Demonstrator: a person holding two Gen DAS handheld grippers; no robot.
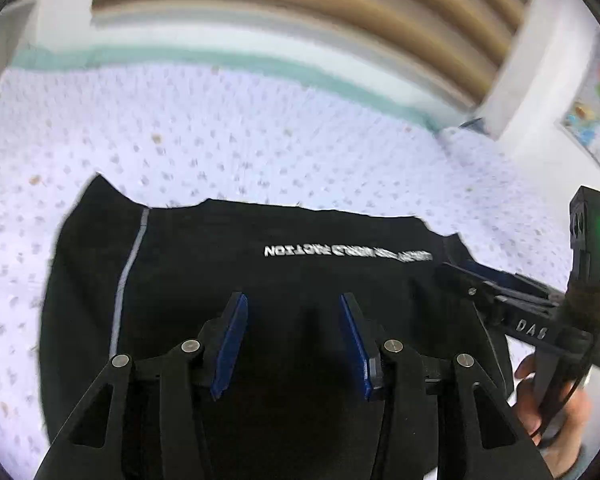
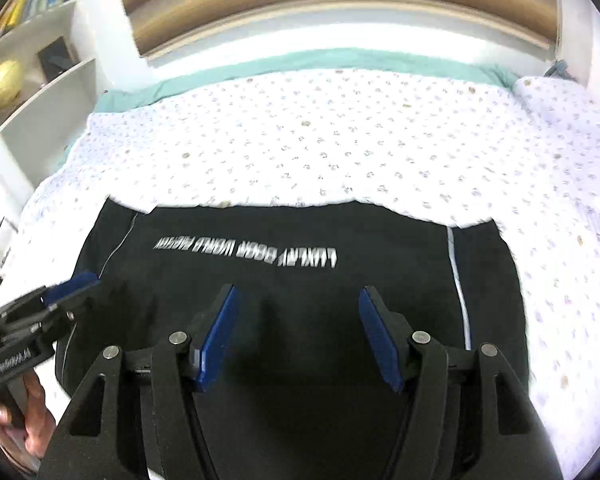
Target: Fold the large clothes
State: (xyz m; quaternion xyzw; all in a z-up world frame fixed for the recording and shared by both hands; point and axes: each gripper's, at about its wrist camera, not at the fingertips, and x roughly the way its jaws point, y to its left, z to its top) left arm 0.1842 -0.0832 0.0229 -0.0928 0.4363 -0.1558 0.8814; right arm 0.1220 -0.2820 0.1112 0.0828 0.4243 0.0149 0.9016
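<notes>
A black garment (image 1: 260, 280) with white lettering and pale side stripes lies flat on the bed, printed text upside down to me; it also shows in the right wrist view (image 2: 300, 280). My left gripper (image 1: 292, 300) hangs open and empty above the garment's near middle. My right gripper (image 2: 298, 294) is open and empty above the same cloth. The right gripper also appears at the right of the left wrist view (image 1: 460, 276), over the garment's right side. The left gripper appears at the left edge of the right wrist view (image 2: 72, 284).
The bed has a white dotted cover (image 2: 340, 152) with a teal sheet edge (image 2: 300, 64) at the far side. A white shelf (image 2: 40, 80) with a yellow ball (image 2: 4, 80) stands at the left. A wooden headboard (image 2: 320, 4) runs behind. A colourful poster (image 1: 596, 120) hangs at the right.
</notes>
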